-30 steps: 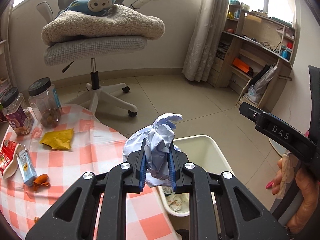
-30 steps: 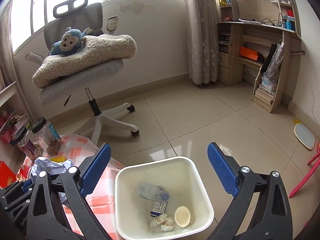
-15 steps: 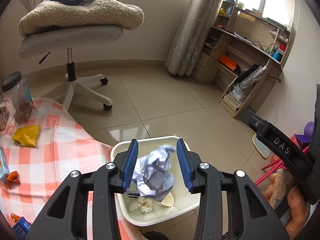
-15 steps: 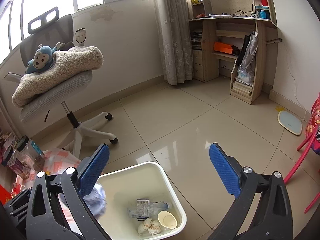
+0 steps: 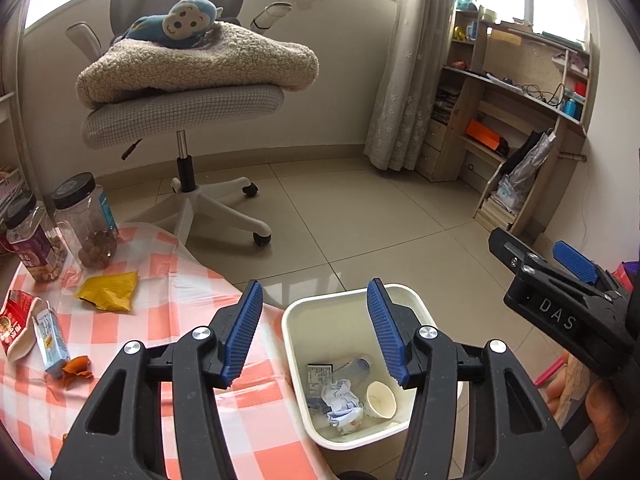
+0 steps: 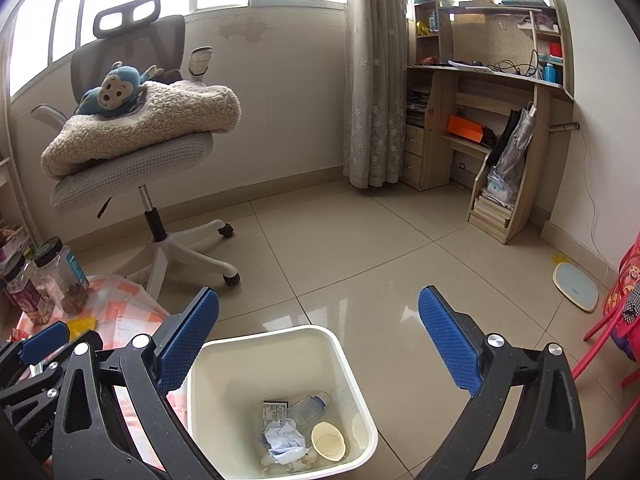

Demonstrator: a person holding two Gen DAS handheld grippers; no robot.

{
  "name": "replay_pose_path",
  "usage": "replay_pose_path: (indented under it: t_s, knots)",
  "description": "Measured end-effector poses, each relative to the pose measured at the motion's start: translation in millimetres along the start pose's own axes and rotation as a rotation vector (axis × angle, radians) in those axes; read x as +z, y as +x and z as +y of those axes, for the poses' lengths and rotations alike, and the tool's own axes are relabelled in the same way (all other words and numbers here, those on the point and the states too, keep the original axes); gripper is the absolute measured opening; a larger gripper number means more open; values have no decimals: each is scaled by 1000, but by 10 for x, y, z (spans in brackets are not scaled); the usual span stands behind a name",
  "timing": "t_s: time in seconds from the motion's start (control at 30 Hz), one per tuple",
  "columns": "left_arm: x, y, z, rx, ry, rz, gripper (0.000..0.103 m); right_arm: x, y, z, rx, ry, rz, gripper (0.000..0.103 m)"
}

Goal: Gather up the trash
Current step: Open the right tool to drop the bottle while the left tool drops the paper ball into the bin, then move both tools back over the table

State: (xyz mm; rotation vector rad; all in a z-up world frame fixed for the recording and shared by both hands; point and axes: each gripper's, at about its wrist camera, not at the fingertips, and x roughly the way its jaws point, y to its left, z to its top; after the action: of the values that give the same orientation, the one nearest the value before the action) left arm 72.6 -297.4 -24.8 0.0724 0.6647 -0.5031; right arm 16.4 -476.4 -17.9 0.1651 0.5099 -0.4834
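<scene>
Claws in the foreground: the left claw [image 5: 316, 330] stands wide open with nothing between its blue pads, poised over the near-left rim of the white bin [image 5: 294, 344]; the right claw [image 6: 318, 344] is likewise spread to its full gape and empty, hovering above the same bin. In the left wrist view the right claw appears at 3 o'clock, held in the person's hand [image 5: 592, 404].

Inside the bin, at 6 o'clock in both views, lie a crumpled pale-blue paper wad [image 6: 284, 444], a paper cup [image 6: 328, 440] on its side, a clear plastic bottle [image 6: 308, 402] and a small printed packet [image 6: 275, 411]. The wad rests on the bin floor, apart from either claw; the deposit step is judged complete.

Beyond the left claw, at 9 o'clock, the checked counter [image 5: 132, 344] carries the remaining litter: a small carton [image 5: 50, 338] touching an orange scrap [image 5: 76, 366], a red-and-white wrapper [image 5: 16, 322] at the edge, and a yellow wrapper [image 5: 108, 290] farther back. Two lidded jars [image 5: 86, 220] stand behind; they look like stored food rather than trash.

The next move is judged to call for swinging one open claw back toward 9 o'clock and lowering it onto a flat wrapper, which will need a low, edge-on pinch.

Farthest off stand an office chair [image 5: 184, 116] with a blanket and a plush monkey [image 5: 180, 20].
</scene>
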Motion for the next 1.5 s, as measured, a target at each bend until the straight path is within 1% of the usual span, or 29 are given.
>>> replay_pose_path:
  t_s: [0.13,0.2,0.27,0.37,0.53,0.7,0.77,0.9,0.97,1.07,1.13,1.23,1.4,1.5]
  knots:
    - [-46,-83,191,48,-19,-11,58,-59,-58,232,26,-72,-5,96]
    - [-77,-132,296,70,-31,-11,62,-91,-92,330,40,-97,-4,96]
    - [-105,-180,410,97,-47,-12,69,-127,-112,431,53,-120,1,96]
    - [-153,-234,561,126,-67,-3,72,-167,-145,591,71,-157,6,96]
    - [-278,-324,808,184,-69,27,76,-224,-180,886,100,-222,22,96]
    - [-421,-381,1093,241,-33,91,80,-294,-162,1157,148,-270,75,96]
    - [-481,-390,1219,257,-18,130,81,-327,-153,1282,163,-295,94,96]
    - [-612,-374,1478,254,33,251,83,-388,-125,1510,192,-332,136,96]
    - [-693,-364,1602,225,71,329,84,-408,-112,1599,208,-335,160,96]
    - [-877,-317,1762,187,132,469,85,-438,-79,1729,230,-345,197,96]
    - [-1033,-298,1854,175,171,538,85,-472,-55,1827,236,-364,218,96]
    - [-1263,-255,1925,131,220,634,86,-543,-5,1991,235,-406,247,96]
    - [-1630,-199,1983,142,327,705,87,-657,53,2268,245,-459,284,96]
    - [-1795,-206,2027,173,389,701,87,-746,66,2454,254,-497,301,96]
